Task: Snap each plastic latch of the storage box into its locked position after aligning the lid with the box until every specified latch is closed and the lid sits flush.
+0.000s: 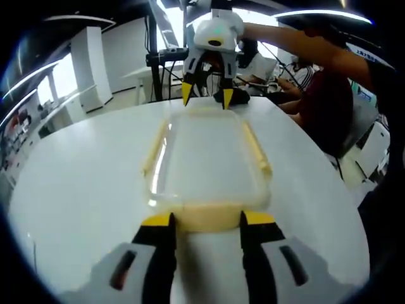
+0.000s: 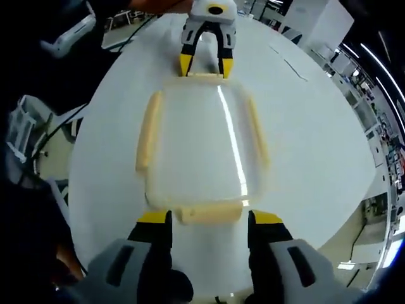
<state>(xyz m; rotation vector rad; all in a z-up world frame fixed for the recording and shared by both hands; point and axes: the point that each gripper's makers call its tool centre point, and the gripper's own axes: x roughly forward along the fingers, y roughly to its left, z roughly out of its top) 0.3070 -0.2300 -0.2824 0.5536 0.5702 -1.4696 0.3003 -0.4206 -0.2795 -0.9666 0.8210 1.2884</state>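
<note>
Jaws of both the left gripper (image 1: 205, 221) and right gripper (image 2: 209, 220) are spreading open, each straddling an end latch (image 1: 207, 217) of the storage box (image 1: 205, 161) lying lengthwise between them on the white tabletop (image 1: 76, 171)

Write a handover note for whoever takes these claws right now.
Left claw: open, jaws either side of the end latch nearest it.
Right claw: open, jaws straddling the opposite end latch.
The clear box sits on the white table, lid on and looking aligned. Long side latches lie along its sides.
Done: lid placed. Whether any latch is locked cannot be told.
Left: press both end latches, then check the side ones.
</note>
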